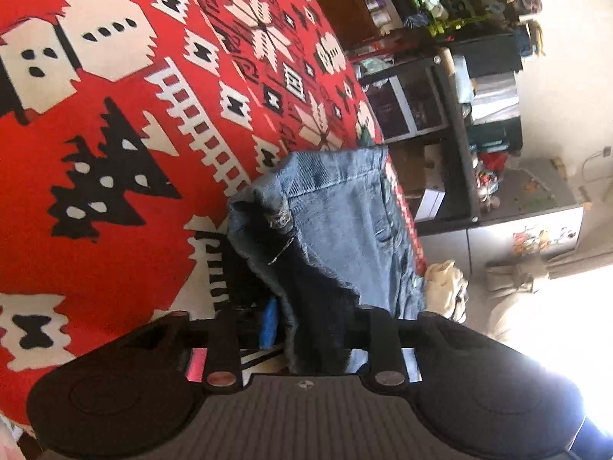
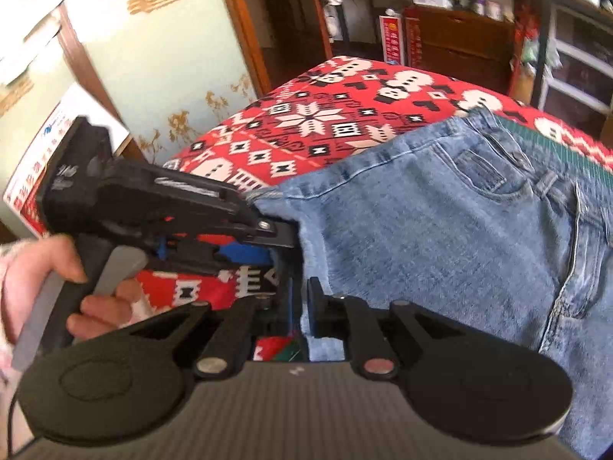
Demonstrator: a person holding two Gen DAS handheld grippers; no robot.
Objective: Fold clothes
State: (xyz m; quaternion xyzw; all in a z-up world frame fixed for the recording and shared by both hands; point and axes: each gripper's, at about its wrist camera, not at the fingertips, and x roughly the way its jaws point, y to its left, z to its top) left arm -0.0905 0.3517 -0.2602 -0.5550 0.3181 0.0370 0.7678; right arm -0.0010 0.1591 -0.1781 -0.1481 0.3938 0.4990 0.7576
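Note:
A pair of light blue jeans (image 2: 440, 230) lies on a bed under a red, white and black patterned blanket (image 2: 306, 122), waistband and pocket toward the far right. In the right wrist view my right gripper (image 2: 302, 306) is shut on the near left edge of the denim. Just above it, my left gripper (image 2: 285, 235), held by a hand (image 2: 57, 268), is clamped on the same edge. In the left wrist view the jeans (image 1: 345, 211) drape over my left gripper (image 1: 283, 299). One blue pad (image 1: 268, 322) shows; the other finger is hidden by cloth.
The blanket (image 1: 115, 153) spreads wide to the left. Dark shelves (image 1: 459, 115) packed with items and a low cabinet (image 1: 517, 230) stand beyond the bed's edge. A wooden dresser (image 2: 459, 46), plastic drawers (image 2: 574, 69) and a white printed box (image 2: 46, 153) surround the bed.

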